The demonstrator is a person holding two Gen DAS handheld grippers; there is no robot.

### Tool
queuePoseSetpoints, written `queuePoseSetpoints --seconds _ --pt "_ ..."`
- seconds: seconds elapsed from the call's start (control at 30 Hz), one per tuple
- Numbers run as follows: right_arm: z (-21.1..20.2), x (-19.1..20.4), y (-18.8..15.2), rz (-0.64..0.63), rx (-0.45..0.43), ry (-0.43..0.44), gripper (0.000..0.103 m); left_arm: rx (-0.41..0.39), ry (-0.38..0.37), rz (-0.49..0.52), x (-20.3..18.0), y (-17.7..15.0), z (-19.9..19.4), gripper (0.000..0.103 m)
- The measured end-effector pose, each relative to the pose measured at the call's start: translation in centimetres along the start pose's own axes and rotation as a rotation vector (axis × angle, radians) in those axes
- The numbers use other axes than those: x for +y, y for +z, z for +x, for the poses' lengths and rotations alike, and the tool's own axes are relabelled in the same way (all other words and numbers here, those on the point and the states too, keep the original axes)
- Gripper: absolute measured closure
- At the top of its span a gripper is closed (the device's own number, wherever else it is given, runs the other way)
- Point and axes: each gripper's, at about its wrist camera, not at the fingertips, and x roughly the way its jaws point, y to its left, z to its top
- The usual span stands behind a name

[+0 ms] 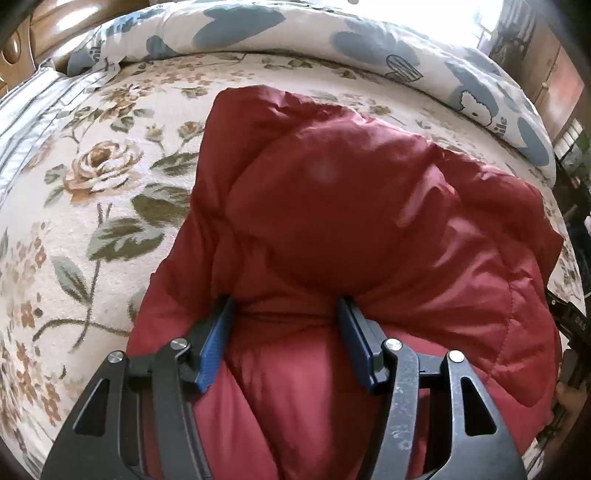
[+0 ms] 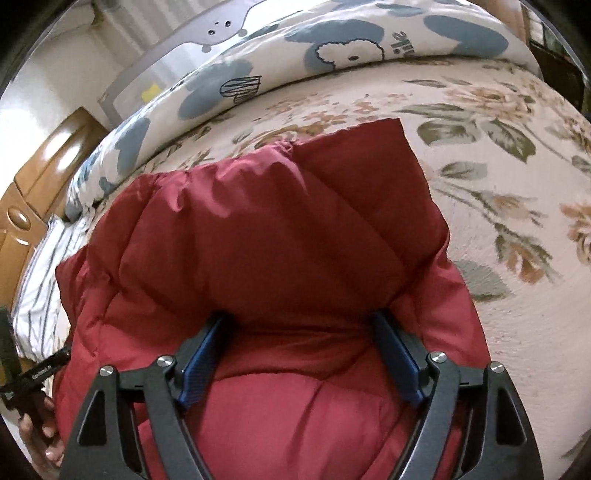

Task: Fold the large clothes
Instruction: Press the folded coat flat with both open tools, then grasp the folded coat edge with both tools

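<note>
Item: red quilted jacket (image 1: 369, 221), padded, shiny fabric, stitched in panels. Location: lying on a bed covered by a cream floral blanket (image 1: 92, 184) with rose and leaf print. Condition: partly folded, an upper layer doubled back over the lower part, puffed and creased; one straight edge reaches toward the far side of the blanket in the right wrist view.

Left gripper (image 1: 286, 314): black frame, blue pads. Jaws half apart, with a bunched fold of the jacket between them and fabric bulging around both fingertips; the pads appear pressed into the padding, clamped on it.

Right gripper (image 2: 301, 325): same make. Jaws spread wide; jacket fabric lies between them and beneath, the fingertips tucked under the overhanging fold. The pads do not visibly pinch the cloth.

Surroundings: white duvet (image 1: 295, 29) with blue blotches and cartoon print, rolled along the far edge of the bed; striped white pillow (image 2: 40, 288) at one end; glossy wooden headboard (image 2: 44, 173) behind it. A hand (image 2: 40, 439) gripping a black handle shows at the left edge of the right wrist view.
</note>
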Motion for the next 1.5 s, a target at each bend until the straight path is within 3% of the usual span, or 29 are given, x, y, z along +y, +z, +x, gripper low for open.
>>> queuePoseSetpoints --seconds 0.27,0.4,0.57,0.77,0.97,1.13,1.23,1.4,1.5 --pt "-0.2 0.0 0.2 0.012 -0.008 0.013 0.021 -0.001 -0.001 0.004 -0.1 0.3 -0.4 0.045" --pt "-2.3 -0.4 -0.1 0.025 -0.034 0.052 0.022 -0.005 -0.036 -0.004 0.6 0.2 -1.9 0.045" --pt "-5.9 -0.9 -1.1 0.012 -0.073 0.059 0.020 -0.031 -0.091 -0.007 1.2 -0.5 -3.9 0.037" --pt "-8.1 -2.2 -2.6 -0.001 -0.060 0.070 0.020 -0.075 -0.153 -0.019 2.1 -2.4 -6.5 0.027" --pt "-9.2 -3.5 -3.9 -0.023 -0.045 0.072 0.020 -0.083 -0.202 -0.051 4.0 -3.6 -7.7 0.025" --pt "-9.7 -5.5 -4.5 0.018 -0.039 0.082 0.020 -0.087 -0.208 -0.079 5.6 -3.9 -8.0 0.025" --pt "-9.5 -7.4 -5.0 0.081 -0.021 0.144 0.020 -0.075 -0.226 -0.113 6.8 -3.9 -7.7 0.025" --pt "-8.6 -10.5 -5.4 0.211 0.005 0.221 0.020 -0.025 -0.350 -0.217 9.4 -4.0 -5.9 0.025" --pt "-7.7 -11.3 -5.6 0.256 0.025 0.240 0.018 0.019 -0.396 -0.274 10.5 -3.9 -4.4 0.019"
